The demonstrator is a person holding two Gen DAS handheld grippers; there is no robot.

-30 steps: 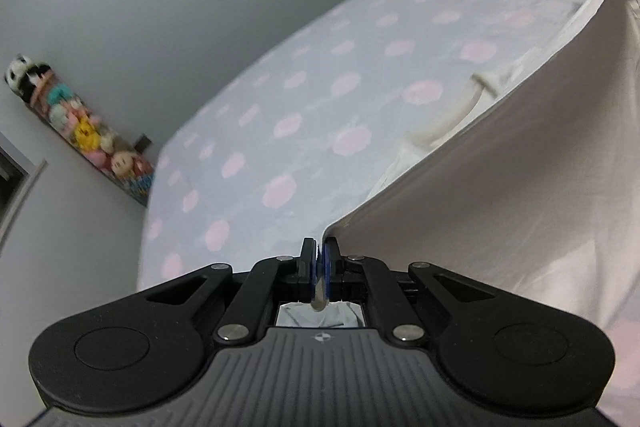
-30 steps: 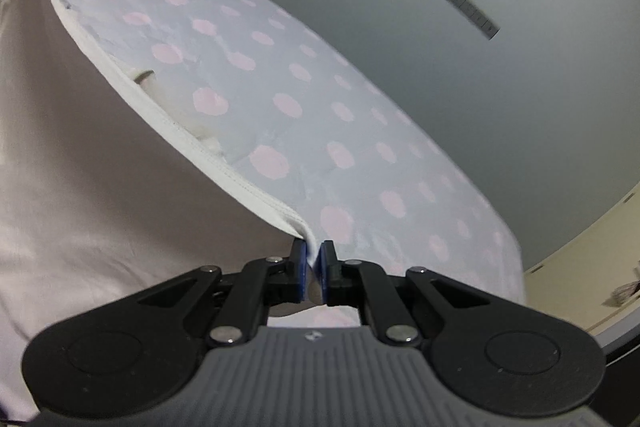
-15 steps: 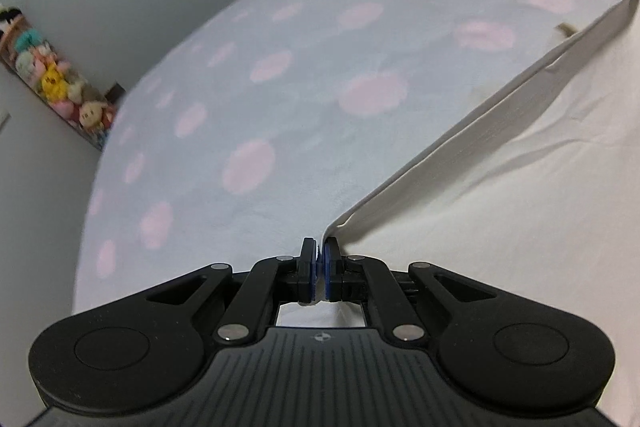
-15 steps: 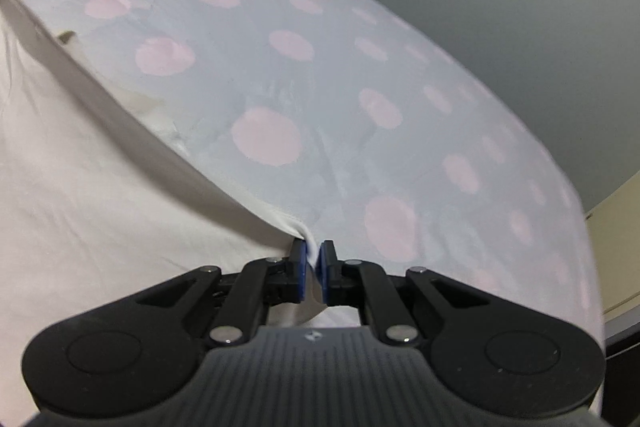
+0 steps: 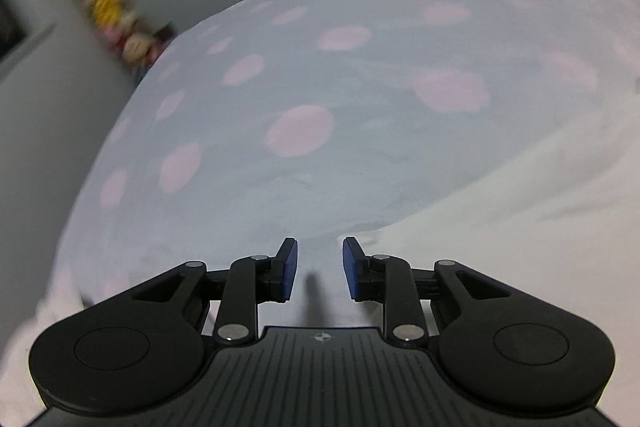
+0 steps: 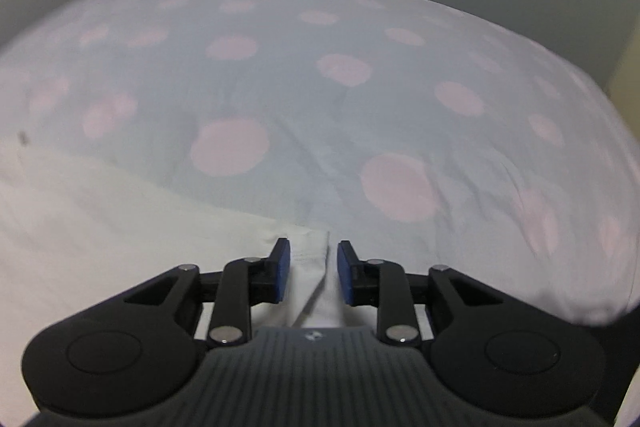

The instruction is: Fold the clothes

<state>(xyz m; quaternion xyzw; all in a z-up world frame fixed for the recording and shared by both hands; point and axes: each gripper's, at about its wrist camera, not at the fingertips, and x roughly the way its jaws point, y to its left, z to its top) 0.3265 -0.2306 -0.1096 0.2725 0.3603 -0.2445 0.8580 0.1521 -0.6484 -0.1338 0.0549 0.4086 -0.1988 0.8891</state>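
The white garment (image 5: pixel 532 211) lies spread on the bed (image 5: pixel 360 155), whose pale blue sheet carries large pink dots. In the left wrist view the cloth fills the lower right, its near edge ending just beside the left gripper's right pad; in the right wrist view it fills the lower left and runs under the tool.

The left gripper (image 5: pixel 319 269) has its jaws opening, and nothing sits between the blue pads, only bare sheet. The right gripper (image 6: pixel 308 269) is opening too, and a hemmed corner of the garment (image 6: pixel 312 259) lies in the gap, with neither pad pressing on it, so it looks released rather than held.

The fabric appears thin, light and limp (probably a woven cotton, though blur hides the weave), so it should drape and crease readily, slide a little on the sheet, and carry no risk of breaking. It will not hold a shape unaided, so any lifted edge is likely to sag between the two tools. The best hold seems to be the stitched hem at the corners, where doubled cloth gives the pads more to bite, one corner per gripper, kept taut while the fold is laid
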